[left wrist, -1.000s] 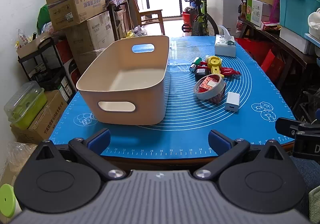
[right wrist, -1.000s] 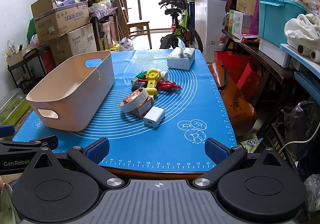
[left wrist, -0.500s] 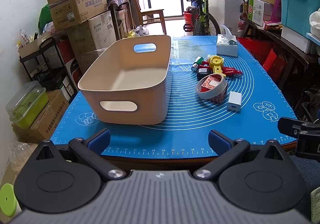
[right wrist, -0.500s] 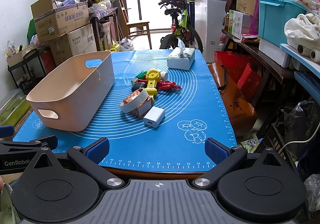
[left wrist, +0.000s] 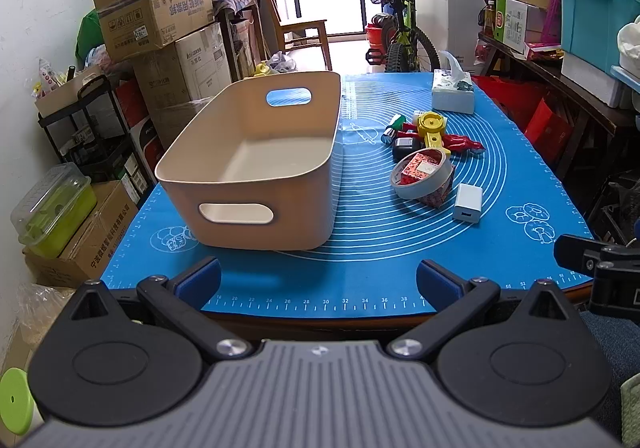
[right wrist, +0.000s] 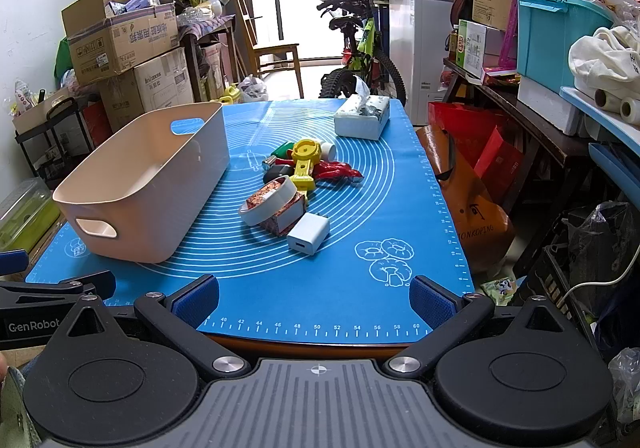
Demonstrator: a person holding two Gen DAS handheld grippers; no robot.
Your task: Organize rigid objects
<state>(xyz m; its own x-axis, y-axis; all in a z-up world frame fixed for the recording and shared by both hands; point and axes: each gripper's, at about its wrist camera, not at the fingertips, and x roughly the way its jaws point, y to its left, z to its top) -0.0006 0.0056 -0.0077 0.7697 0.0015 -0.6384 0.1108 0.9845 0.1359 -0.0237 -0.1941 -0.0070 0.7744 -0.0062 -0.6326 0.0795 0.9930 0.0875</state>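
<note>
An empty beige bin [left wrist: 256, 156] [right wrist: 148, 188] stands on the left of the blue mat [left wrist: 360, 268] [right wrist: 360, 288]. To its right lies a pile: a white charger [left wrist: 467, 204] [right wrist: 309, 234], a tape roll [left wrist: 422, 180] [right wrist: 270, 200] leaning on a red patterned box [right wrist: 286, 218], a yellow toy [left wrist: 431, 128] [right wrist: 306, 160], a red toy [right wrist: 336, 170] and a small black item [left wrist: 406, 147]. My left gripper [left wrist: 318, 280] and right gripper [right wrist: 314, 296] are both open and empty at the mat's near edge.
A tissue box [left wrist: 452, 96] [right wrist: 362, 116] sits at the mat's far right. Cardboard boxes [left wrist: 160, 20] and a shelf stand left of the table. A bicycle [right wrist: 360, 60] is behind it. Shelves with bins [right wrist: 560, 36] and bags line the right.
The left gripper has shifted slightly forward toward the table. The right gripper has stayed still. Nothing on the mat has moved.
</note>
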